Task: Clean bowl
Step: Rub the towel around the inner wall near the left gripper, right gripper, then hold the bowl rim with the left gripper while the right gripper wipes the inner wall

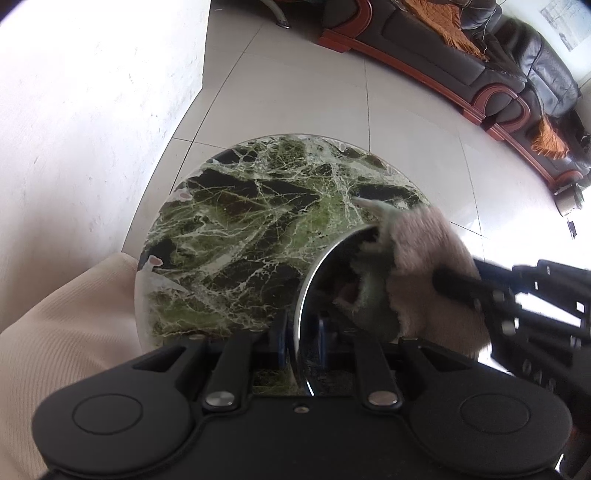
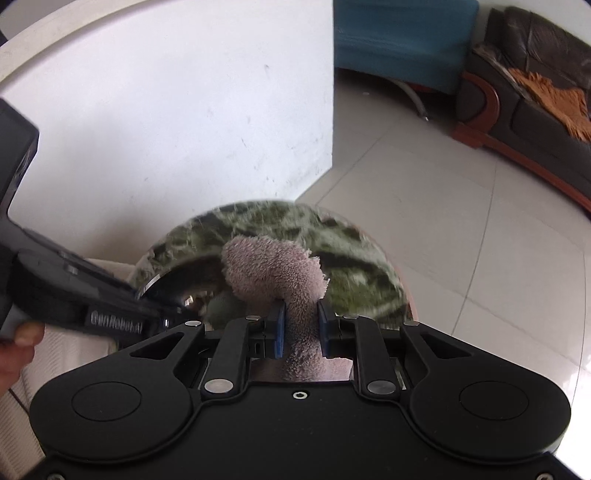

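Two claws, both mine, work over one round green marble bench (image 1: 236,229). At the far left a cream ribbed cushion (image 1: 66,332) presses against the bench edge, with a white wall (image 1: 74,110) behind it. My left claw (image 1: 303,343) is clamped on the near rim of the steel bowl (image 1: 314,277), one blue pad outside the wall and one inside, so the bowl stands tilted at the right side of the bench, its shiny hollow facing right. In the right wrist view a fingertip (image 2: 26,334) shows by that claw's handle. Next comes the cloth (image 1: 424,266), pinkish and fluffy, bunched up and pushed into the bowl's mouth; its folded end spills over the top rim. My right claw (image 2: 301,325) grips the cloth tight between its two blue pads, reaching in from the right. Beyond the bench lie pale floor tiles (image 1: 388,129), and farthest right a dark leather sofa (image 1: 517,66) with an orange throw (image 1: 454,29).
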